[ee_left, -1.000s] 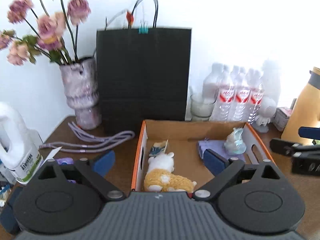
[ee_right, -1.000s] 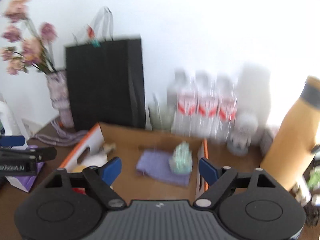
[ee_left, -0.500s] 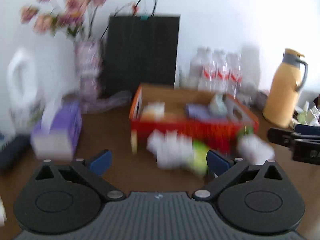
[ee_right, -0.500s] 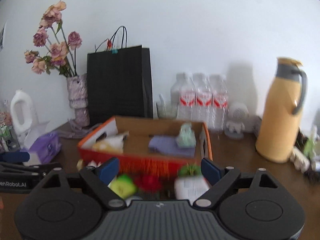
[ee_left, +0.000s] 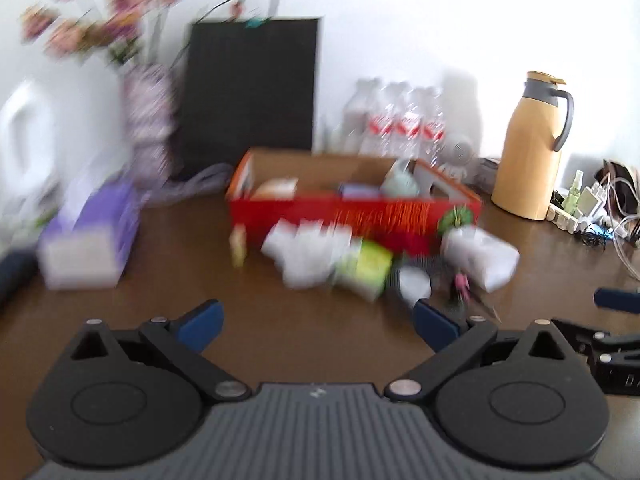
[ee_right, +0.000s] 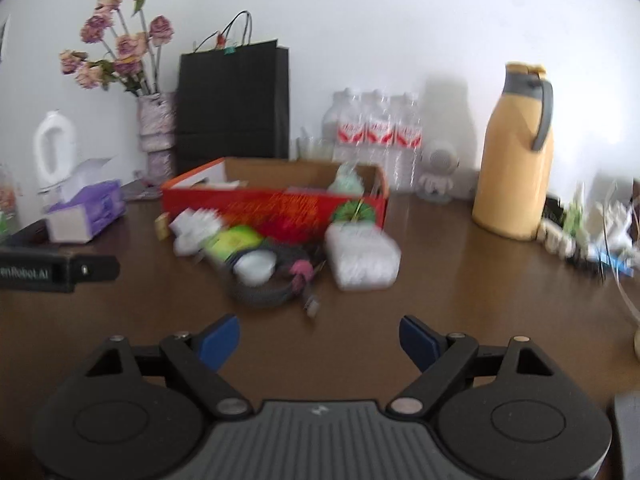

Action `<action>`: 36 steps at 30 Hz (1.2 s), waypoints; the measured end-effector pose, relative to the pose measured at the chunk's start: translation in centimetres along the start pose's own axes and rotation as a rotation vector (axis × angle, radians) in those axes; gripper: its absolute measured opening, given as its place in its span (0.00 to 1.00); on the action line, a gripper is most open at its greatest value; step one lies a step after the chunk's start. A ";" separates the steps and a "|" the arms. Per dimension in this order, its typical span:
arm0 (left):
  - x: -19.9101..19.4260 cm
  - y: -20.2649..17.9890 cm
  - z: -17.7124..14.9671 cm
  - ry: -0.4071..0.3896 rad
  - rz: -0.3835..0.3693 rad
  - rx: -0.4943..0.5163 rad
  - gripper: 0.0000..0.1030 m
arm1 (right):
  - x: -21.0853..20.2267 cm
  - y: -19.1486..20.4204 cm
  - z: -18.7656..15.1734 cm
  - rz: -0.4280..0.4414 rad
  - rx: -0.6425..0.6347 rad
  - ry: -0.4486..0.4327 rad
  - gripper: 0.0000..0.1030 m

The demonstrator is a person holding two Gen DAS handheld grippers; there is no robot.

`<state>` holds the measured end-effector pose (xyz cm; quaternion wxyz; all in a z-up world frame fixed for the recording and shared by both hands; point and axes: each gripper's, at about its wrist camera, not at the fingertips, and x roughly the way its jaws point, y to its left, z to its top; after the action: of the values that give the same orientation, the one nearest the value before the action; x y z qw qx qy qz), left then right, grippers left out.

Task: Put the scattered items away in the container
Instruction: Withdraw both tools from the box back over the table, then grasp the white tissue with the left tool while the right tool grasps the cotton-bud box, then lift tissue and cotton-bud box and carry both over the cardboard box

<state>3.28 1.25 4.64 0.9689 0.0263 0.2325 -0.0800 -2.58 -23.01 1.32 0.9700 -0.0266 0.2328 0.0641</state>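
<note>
Red cardboard box (ee_right: 276,204), open-topped; soft white pack (ee_right: 362,258), green packet (ee_right: 232,242) scattered before it. Both tongs (ee_left: 316,322) (ee_right: 320,338) wide apart, empty.

A lived-in home corner, judging by what crowds the brown wooden bench (ee_right: 440,280) against a plain white wall: a vase of dried roses (ee_right: 120,52), a black paper shopping bag (ee_right: 234,100), a pack of water bottles (ee_right: 376,132), a yellow thermos jug (ee_right: 514,152), a purple tissue box (ee_right: 86,210), a white detergent jug (ee_right: 54,148) and tangled charger cables (ee_left: 604,216).
</note>
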 end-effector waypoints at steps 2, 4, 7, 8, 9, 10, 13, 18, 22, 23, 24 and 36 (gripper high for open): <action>3.0 -0.6 1.8 -0.015 -0.013 0.045 1.00 | 2.6 -0.9 1.6 0.013 -0.001 0.004 0.84; 6.3 -0.6 3.0 0.007 -0.040 0.058 1.00 | 5.2 -1.6 2.9 0.024 -0.016 0.004 0.84; 10.7 -0.4 3.6 0.099 -0.047 0.045 0.89 | 9.3 -2.2 4.5 0.019 -0.051 0.035 0.84; 11.6 -0.1 3.6 0.121 -0.055 0.032 0.84 | 10.6 -2.4 4.9 0.018 -0.056 0.055 0.84; 12.4 0.2 3.6 0.143 -0.064 0.015 0.81 | 11.6 -2.6 5.2 0.021 -0.059 0.071 0.84; 12.9 0.5 3.6 0.160 -0.073 -0.005 0.76 | 12.5 -2.7 5.5 0.026 -0.058 0.078 0.84; 13.8 1.7 3.4 0.216 -0.119 -0.074 0.41 | 14.9 -2.8 6.0 0.030 -0.067 0.125 0.83; 13.3 2.5 3.1 0.222 -0.129 -0.093 0.22 | 16.8 -3.1 6.1 0.027 -0.060 0.196 0.65; 10.6 2.7 3.6 0.167 -0.120 -0.104 0.20 | 16.5 -3.8 6.3 0.043 0.001 0.218 0.65; 9.7 2.7 3.7 0.152 -0.120 -0.106 0.20 | 16.2 -3.9 6.3 0.046 0.016 0.216 0.64; 8.8 2.6 3.7 0.137 -0.116 -0.106 0.20 | 15.8 -4.0 6.2 0.048 0.026 0.211 0.64; -1.6 0.2 -3.1 0.201 -0.154 -0.105 0.22 | 5.6 -2.3 2.4 -0.031 0.010 0.206 0.62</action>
<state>0.58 1.95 2.62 0.9318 -0.0343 0.3337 -0.1388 3.79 -24.49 1.00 0.9419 -0.0318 0.3313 0.0447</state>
